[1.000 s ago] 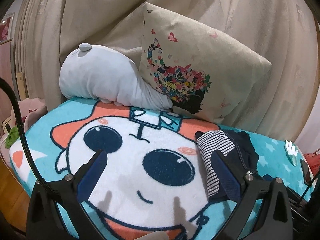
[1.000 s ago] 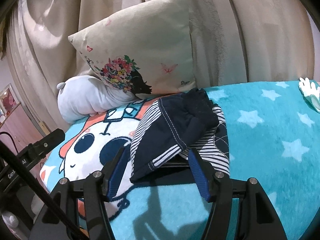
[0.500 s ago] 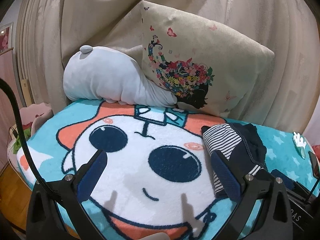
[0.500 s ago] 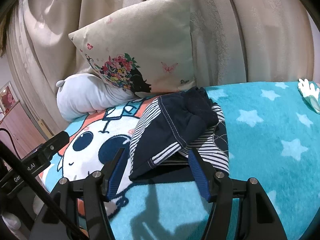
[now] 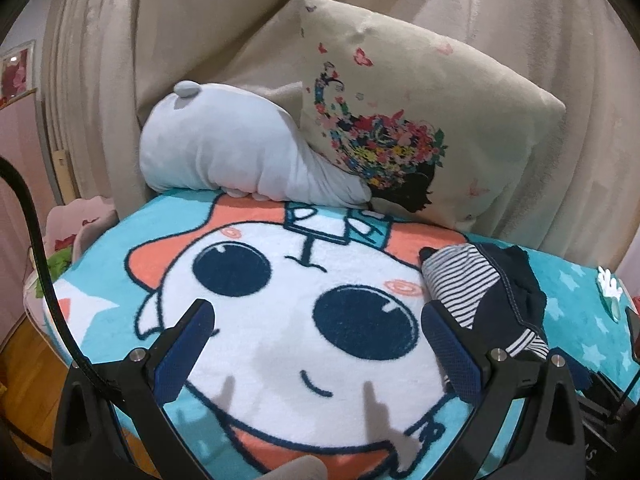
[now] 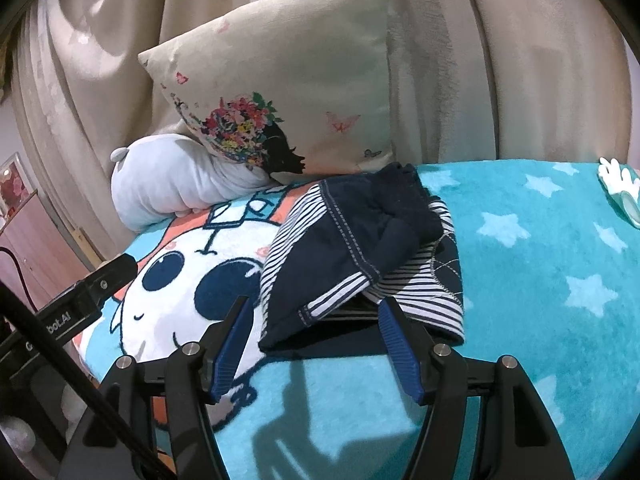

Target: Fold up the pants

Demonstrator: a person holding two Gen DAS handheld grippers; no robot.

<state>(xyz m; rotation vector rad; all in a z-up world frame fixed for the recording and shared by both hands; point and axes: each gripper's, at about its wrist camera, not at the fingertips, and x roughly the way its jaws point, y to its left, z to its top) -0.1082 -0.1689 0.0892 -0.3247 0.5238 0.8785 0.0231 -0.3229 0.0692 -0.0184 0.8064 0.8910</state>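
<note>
Blue-padded fingers of my right gripper (image 6: pixel 314 334) spread apart, empty, just short of the pants (image 6: pixel 360 256), navy with striped lining, bunched in a rumpled heap on the teal blanket (image 6: pixel 520 280), my left gripper (image 5: pixel 316 344) likewise open over the cartoon face, floral pillow (image 6: pixel 296 80) behind.

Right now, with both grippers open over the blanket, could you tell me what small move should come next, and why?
Probably ease the right gripper forward and close it on the near dark hem of the pants. They lie crumpled in a heap on the blanket, not yet spread flat, and that hem sits just beyond the open jaws. The left gripper is over bare blanket.
</note>
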